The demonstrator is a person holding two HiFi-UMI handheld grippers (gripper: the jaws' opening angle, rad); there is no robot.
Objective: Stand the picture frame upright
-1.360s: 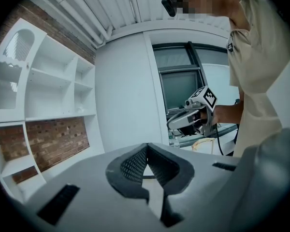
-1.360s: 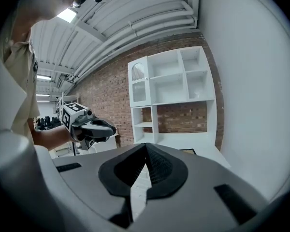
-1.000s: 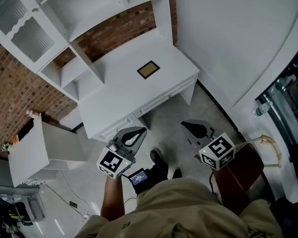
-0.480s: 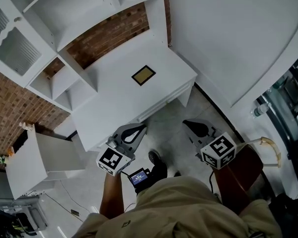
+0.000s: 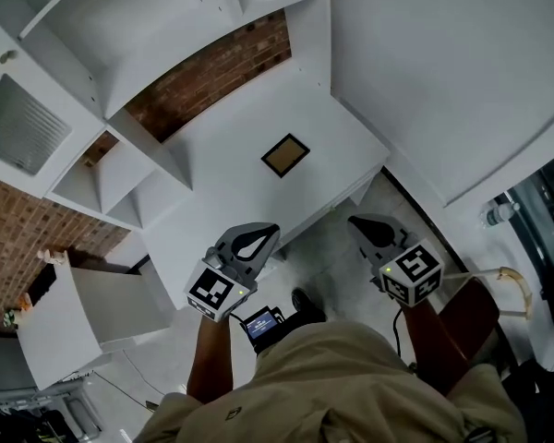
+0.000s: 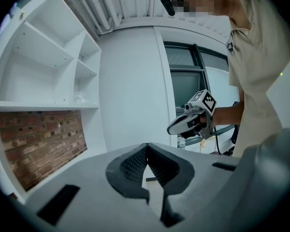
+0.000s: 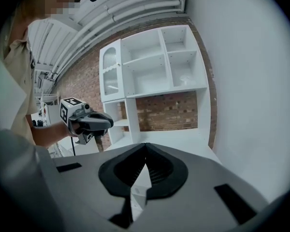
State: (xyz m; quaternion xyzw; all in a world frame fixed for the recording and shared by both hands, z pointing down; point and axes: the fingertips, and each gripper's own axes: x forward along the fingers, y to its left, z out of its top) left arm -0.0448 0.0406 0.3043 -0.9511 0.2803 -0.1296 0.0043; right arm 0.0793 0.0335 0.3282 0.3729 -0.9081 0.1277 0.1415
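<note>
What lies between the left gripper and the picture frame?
In the head view, only bare white desk top separates the shut left gripper from the flat-lying picture frame.

Room: white desk (image 5: 226,197) set against a red brick wall (image 5: 212,67). White hutch shelving (image 5: 120,26) rises over the desk's far side, open compartments, with a ribbed-glass door (image 5: 18,123) at far left. Plain white wall (image 5: 443,63) bounds the desk on the right. Floor (image 5: 332,247) is pale grey tile. Low white cabinet (image 5: 83,307) stands near left. Dark-framed window (image 6: 186,81) beyond the white wall. Lighting even and diffuse.
</note>
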